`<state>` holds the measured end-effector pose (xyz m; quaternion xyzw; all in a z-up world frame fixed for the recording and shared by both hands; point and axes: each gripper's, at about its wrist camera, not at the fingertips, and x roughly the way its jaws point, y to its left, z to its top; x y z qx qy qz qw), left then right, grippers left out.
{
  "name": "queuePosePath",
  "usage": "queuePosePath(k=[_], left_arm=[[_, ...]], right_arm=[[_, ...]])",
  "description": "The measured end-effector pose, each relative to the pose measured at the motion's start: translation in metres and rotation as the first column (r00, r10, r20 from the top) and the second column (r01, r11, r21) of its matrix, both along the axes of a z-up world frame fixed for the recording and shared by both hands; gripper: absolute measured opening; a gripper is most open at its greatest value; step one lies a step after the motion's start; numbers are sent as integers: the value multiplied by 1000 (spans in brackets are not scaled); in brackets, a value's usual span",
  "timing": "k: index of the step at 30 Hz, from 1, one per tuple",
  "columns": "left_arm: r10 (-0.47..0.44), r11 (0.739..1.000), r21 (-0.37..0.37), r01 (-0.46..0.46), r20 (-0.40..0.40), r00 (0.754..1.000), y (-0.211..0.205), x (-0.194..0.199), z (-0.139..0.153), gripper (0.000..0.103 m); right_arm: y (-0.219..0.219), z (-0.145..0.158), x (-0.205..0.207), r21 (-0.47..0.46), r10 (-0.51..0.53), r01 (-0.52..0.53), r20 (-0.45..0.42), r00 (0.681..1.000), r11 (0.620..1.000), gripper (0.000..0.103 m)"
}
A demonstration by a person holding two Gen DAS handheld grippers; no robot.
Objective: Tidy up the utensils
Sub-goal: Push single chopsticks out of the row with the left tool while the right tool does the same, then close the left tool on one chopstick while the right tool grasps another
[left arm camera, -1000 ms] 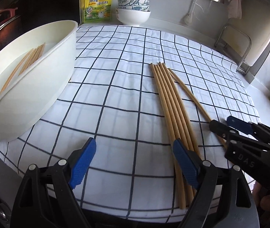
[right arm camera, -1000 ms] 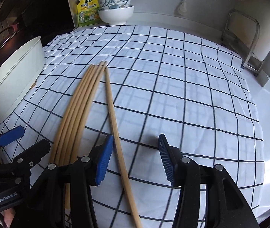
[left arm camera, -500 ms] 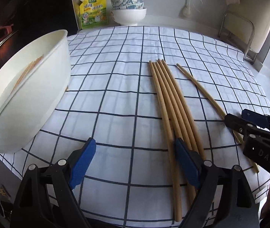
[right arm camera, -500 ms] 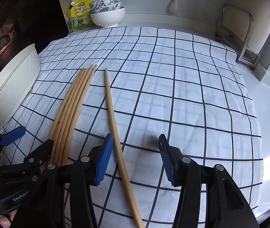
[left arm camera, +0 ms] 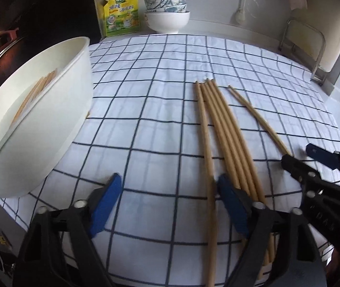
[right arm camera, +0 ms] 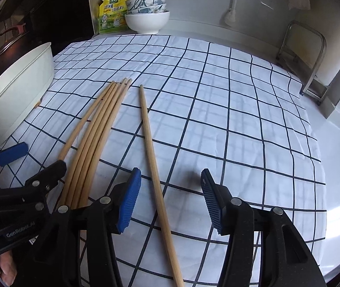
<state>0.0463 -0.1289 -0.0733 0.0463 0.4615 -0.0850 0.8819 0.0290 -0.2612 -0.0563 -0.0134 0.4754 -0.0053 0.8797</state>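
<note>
Lying btwn spread fingers of right hand-held gripper [right arm camera: 170,198], lone chopstick [right arm camera: 152,148], left hand-held gripper [left arm camera: 170,201] spread too

The cloth [right arm camera: 217,110] is white with a grid of thin dark lines. The chopsticks [left arm camera: 227,134] on it are pale tan. The tub [left arm camera: 38,129] at the left is plain white. At the far side, the pouch [left arm camera: 121,13] is yellow with green print. The top bowls [right arm camera: 146,4] have a blue pattern on white, the bottom bowl [right arm camera: 147,22] is plain white. The gripper pads [right arm camera: 128,203] are blue on black frames.
</note>
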Motion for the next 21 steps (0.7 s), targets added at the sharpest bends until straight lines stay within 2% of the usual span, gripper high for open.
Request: queuePosePath(k=[1,2,3,4,5,6,13,18,21], left_arm=[[-12,1000,-5,12,-3,1000,-2,0,1,61],[-30,1000,-9,30,-7,1000,-5,-1,2,49],[-45,999,-11,44,-9,999,-8,-2,3,38],[-56,998,-12,56,-9,998,-10,-3,4,32],[-67,998,-14,67,-11,998,-12,-4,4,20],[-82,996,-22,82,-16,997,-15,-5,5,8],[-107,990,-92,103,-39,994,-7,-8,8,7],[-127,981,-151,122,-24,992,6,-12,27,7],[-138,977,-162,137,4,990,15,-13,43,7]], right_arm=[[0,0,0,11,8,-8,-1,1000,1000,41],[1,0,-1,18,23,-23,1,1000,1000,36],[4,1,-1,12,34,-34,2,999,999,26],[7,1,-1,12,49,-49,3,999,999,20],[10,1,-1,1,63,-63,3,998,998,10],[12,1,-2,-9,65,-65,3,998,998,7],[1,2,-2,78,29,-29,7,1000,997,6],[2,13,-6,138,14,-19,39,999,990,6],[6,21,-5,169,-2,-9,60,998,986,6]])
